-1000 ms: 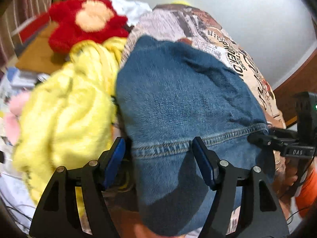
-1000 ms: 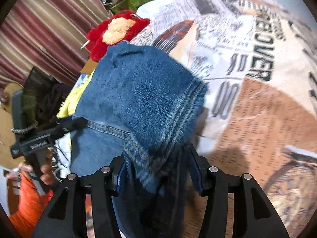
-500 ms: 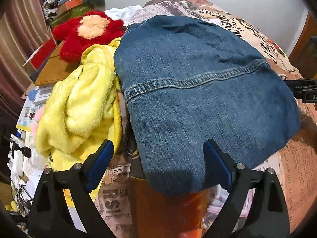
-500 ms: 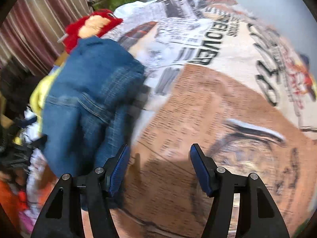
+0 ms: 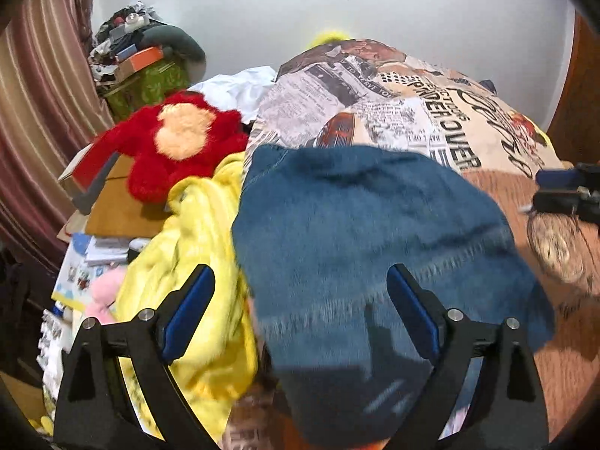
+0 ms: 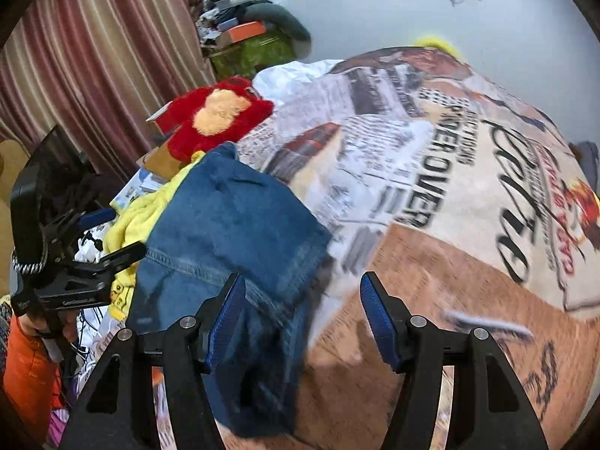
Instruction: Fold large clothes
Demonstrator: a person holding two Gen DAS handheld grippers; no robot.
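Observation:
Folded blue jeans (image 5: pixel 360 247) lie in a thick stack at the left edge of the bed; they also show in the right wrist view (image 6: pixel 232 232). My left gripper (image 5: pixel 300 311) is open and empty, held above the near end of the jeans. My right gripper (image 6: pixel 302 318) is open and empty, just right of the jeans' hanging edge. The left gripper (image 6: pixel 93 247) shows at the left of the right wrist view. The right gripper (image 5: pixel 562 191) shows at the right edge of the left wrist view.
A printed bedspread (image 6: pixel 450 172) covers the bed. A yellow fleece garment (image 5: pixel 187 262) lies left of the jeans. A red plush toy (image 5: pixel 180 142) sits on a cardboard box (image 5: pixel 120 202). Cluttered shelves (image 5: pixel 142 60) and striped curtains (image 6: pixel 93 56) stand at the left.
Both grippers have let go of the jeans, opened wide and pulled back and up. The jeans now rest folded on the bed edge.

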